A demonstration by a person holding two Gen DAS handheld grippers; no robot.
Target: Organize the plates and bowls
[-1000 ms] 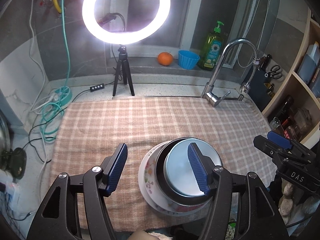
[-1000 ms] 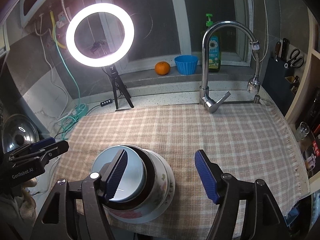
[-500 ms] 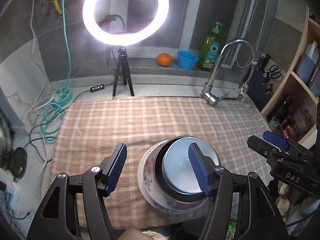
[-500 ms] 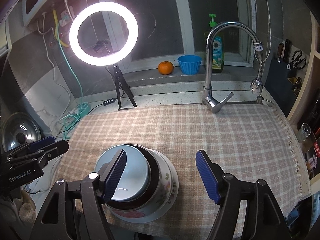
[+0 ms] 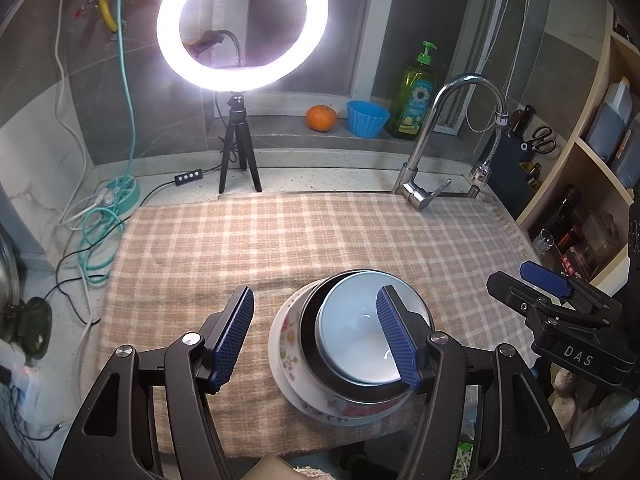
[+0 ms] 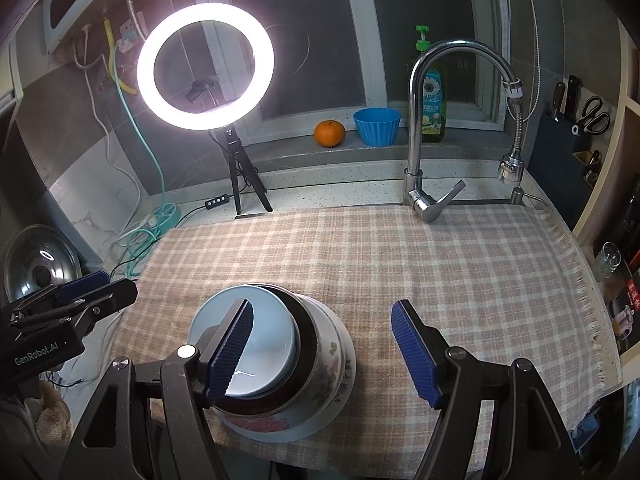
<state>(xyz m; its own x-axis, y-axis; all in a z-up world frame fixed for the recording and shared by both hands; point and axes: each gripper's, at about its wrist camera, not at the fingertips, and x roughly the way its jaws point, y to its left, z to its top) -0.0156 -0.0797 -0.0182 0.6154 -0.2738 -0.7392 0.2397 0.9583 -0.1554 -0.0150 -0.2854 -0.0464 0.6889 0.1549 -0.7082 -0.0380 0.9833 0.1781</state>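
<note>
Nested dishes sitting stacked on the checked cloth

Pale blue bowl is sitting inside black bowl, inside floral bowl; left gripper and right gripper are both gaping wide, holding nothing.

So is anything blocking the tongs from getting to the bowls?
No, nothing visible is in the way. The bowls sit nested on the checked cloth, and both the left tongs and right tongs hang open right above them.

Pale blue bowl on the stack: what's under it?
The pale blue bowl nests in a black-rimmed bowl, which sits in a white floral bowl on a white floral plate. Their insides and anything between them are covered.
</note>
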